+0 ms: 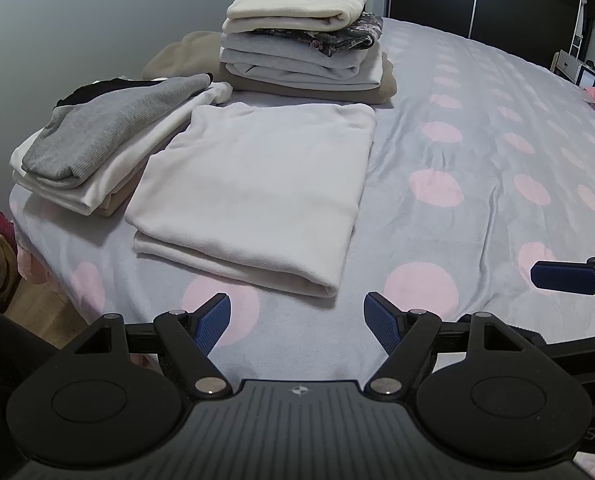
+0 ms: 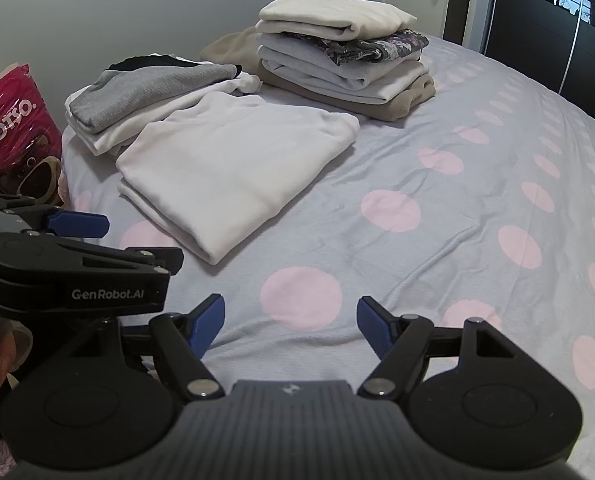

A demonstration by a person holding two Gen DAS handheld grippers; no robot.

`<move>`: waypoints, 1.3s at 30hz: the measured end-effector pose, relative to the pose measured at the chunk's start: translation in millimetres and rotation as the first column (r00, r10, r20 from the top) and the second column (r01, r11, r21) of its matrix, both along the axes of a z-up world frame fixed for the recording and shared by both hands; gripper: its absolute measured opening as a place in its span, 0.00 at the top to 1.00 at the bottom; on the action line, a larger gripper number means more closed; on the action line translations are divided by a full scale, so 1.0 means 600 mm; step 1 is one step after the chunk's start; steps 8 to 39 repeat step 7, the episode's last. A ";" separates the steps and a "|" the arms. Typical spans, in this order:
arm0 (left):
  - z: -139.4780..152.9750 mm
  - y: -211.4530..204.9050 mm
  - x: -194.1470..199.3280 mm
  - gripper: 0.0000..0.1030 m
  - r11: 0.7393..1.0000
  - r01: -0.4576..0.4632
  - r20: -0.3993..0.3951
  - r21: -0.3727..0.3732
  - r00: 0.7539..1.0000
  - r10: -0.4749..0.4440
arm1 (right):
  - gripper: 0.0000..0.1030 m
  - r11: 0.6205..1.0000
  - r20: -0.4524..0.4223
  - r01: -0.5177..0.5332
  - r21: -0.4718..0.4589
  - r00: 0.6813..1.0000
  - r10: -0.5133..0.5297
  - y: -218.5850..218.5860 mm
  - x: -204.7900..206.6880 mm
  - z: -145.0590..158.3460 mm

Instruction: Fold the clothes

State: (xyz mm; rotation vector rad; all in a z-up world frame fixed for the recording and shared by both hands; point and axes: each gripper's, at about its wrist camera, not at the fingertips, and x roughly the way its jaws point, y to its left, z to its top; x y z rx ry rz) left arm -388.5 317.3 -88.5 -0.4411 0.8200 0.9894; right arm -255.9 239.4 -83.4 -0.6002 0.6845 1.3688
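White top (image 1: 253,188), folded, flat on bed (image 1: 477,208) beside two stacks; soft, light, limp, likely slumps; best pinched at doubled near edge; left gripper (image 1: 297,320) and right gripper (image 2: 290,322) jaws wide, empty.

A folded garment (image 1: 253,188) lies mid-frame on the bed (image 1: 477,184). A low pile (image 1: 97,144) sits touching it at left; a tall stack (image 1: 301,44) stands behind, toward the frame's top. A bag (image 2: 13,120) stands off the bed's left edge.
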 end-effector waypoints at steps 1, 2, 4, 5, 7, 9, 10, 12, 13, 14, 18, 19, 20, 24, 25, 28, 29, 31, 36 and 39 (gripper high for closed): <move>0.000 0.000 0.000 0.29 1.000 0.000 -0.001 0.000 1.000 0.000 | 0.27 1.000 0.000 0.000 0.000 1.000 0.000 0.000 0.000 0.000; -0.001 0.000 0.000 0.29 1.000 0.000 -0.002 0.000 1.000 0.000 | 0.27 1.000 0.000 -0.001 -0.001 1.000 0.001 0.000 -0.001 -0.001; 0.000 -0.002 0.000 0.29 1.000 0.002 0.001 0.003 1.000 -0.002 | 0.27 1.000 -0.001 0.000 -0.002 1.000 0.000 0.000 -0.001 -0.001; 0.000 -0.004 -0.002 0.29 1.000 0.002 0.009 0.005 1.000 -0.002 | 0.27 1.000 -0.003 0.001 -0.002 1.000 -0.001 0.000 -0.001 -0.001; 0.002 -0.006 -0.006 0.29 1.000 0.003 0.035 0.011 0.999 -0.003 | 0.27 1.000 -0.005 0.000 -0.003 1.000 0.000 0.000 -0.001 -0.001; 0.002 -0.006 -0.006 0.29 1.000 0.003 0.035 0.011 0.999 -0.003 | 0.27 1.000 -0.005 0.000 -0.003 1.000 0.000 0.000 -0.001 -0.001; 0.002 -0.006 -0.006 0.29 1.000 0.003 0.035 0.011 0.999 -0.003 | 0.27 1.000 -0.005 0.000 -0.003 1.000 0.000 0.000 -0.001 -0.001; 0.002 -0.006 -0.006 0.29 1.000 0.003 0.035 0.011 0.999 -0.003 | 0.27 1.000 -0.005 0.000 -0.003 1.000 0.000 0.000 -0.001 -0.001; 0.002 -0.006 -0.006 0.29 1.000 0.003 0.035 0.011 0.999 -0.003 | 0.27 1.000 -0.005 0.000 -0.003 1.000 0.000 0.000 -0.001 -0.001; 0.002 -0.006 -0.006 0.29 1.000 0.003 0.035 0.011 0.999 -0.003 | 0.27 1.000 -0.005 0.000 -0.003 1.000 0.000 0.000 -0.001 -0.001; 0.002 -0.006 -0.006 0.29 1.000 0.003 0.035 0.011 0.999 -0.003 | 0.27 1.000 -0.005 0.000 -0.003 1.000 0.000 0.000 -0.001 -0.001; 0.002 -0.006 -0.006 0.29 1.000 0.003 0.035 0.011 0.999 -0.003 | 0.27 1.000 -0.005 0.000 -0.003 1.000 0.000 0.000 -0.001 -0.001; 0.002 -0.006 -0.006 0.29 1.000 0.003 0.035 0.011 0.999 -0.003 | 0.27 1.000 -0.005 0.000 -0.003 1.000 0.000 0.000 -0.001 -0.001; 0.002 -0.006 -0.006 0.29 1.000 0.003 0.035 0.011 0.999 -0.003 | 0.27 1.000 -0.005 0.000 -0.003 1.000 0.000 0.000 -0.001 -0.001; 0.002 -0.006 -0.006 0.29 1.000 0.003 0.035 0.011 0.999 -0.003 | 0.27 1.000 -0.005 0.000 -0.003 1.000 0.000 0.000 -0.001 -0.001; 0.002 -0.006 -0.006 0.29 1.000 0.003 0.035 0.011 0.999 -0.003 | 0.27 1.000 -0.005 0.000 -0.003 1.000 0.000 0.000 -0.001 -0.001; 0.002 -0.006 -0.006 0.29 1.000 0.003 0.035 0.011 0.999 -0.003 | 0.27 1.000 -0.005 0.000 -0.003 1.000 0.000 0.000 -0.001 -0.001; 0.002 -0.006 -0.006 0.29 1.000 0.003 0.035 0.011 0.999 -0.003 | 0.27 1.000 -0.005 0.000 -0.003 1.000 0.000 0.000 -0.001 -0.001; 0.002 -0.006 -0.006 0.29 1.000 0.003 0.035 0.011 0.999 -0.003 | 0.27 1.000 -0.005 0.000 -0.003 1.000 0.000 0.000 -0.001 -0.001; 0.002 -0.006 -0.006 0.29 1.000 0.003 0.035 0.011 0.999 -0.003 | 0.27 1.000 -0.005 0.000 -0.003 1.000 0.000 0.000 -0.001 -0.001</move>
